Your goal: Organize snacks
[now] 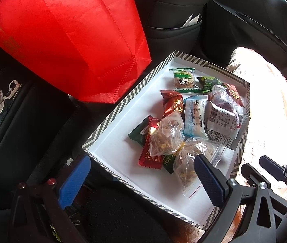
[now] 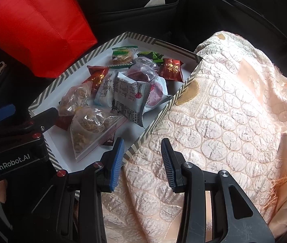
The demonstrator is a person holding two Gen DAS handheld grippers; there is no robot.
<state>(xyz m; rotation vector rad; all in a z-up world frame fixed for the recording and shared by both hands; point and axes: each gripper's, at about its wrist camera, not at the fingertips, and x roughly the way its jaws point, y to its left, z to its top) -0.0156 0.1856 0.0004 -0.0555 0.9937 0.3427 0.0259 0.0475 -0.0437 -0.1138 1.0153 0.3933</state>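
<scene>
Snacks sit loose in the striped tray (image 1: pixel 127 109), centre of the left-wrist frame, piled toward its right wall. The red bag (image 1: pixel 66 36) stands upper left, touching the tray's far-left rim.

Left tongs (image 1: pixel 141 179) are spread wide and empty: one pad outside the tray's near-left corner, the other over the zip bag of nuts (image 1: pixel 196 162). Right tongs (image 2: pixel 141 162) are spread and empty, straddling the tray's near-right rim at bottom centre of the right-wrist frame, one pad over the cream blanket (image 2: pixel 224 111).

Can't tell whether the pile is the sorted result or still waiting to be sorted.

If picking: the zip bag is slack, so pinch the sealed edge, not the belly. The white wrapper (image 2: pixel 131 99) leans on its neighbours; lifting it will likely shift them. Foil packs like the red candy (image 1: pixel 172 103) look slippery, so grip a crimped end.
</scene>
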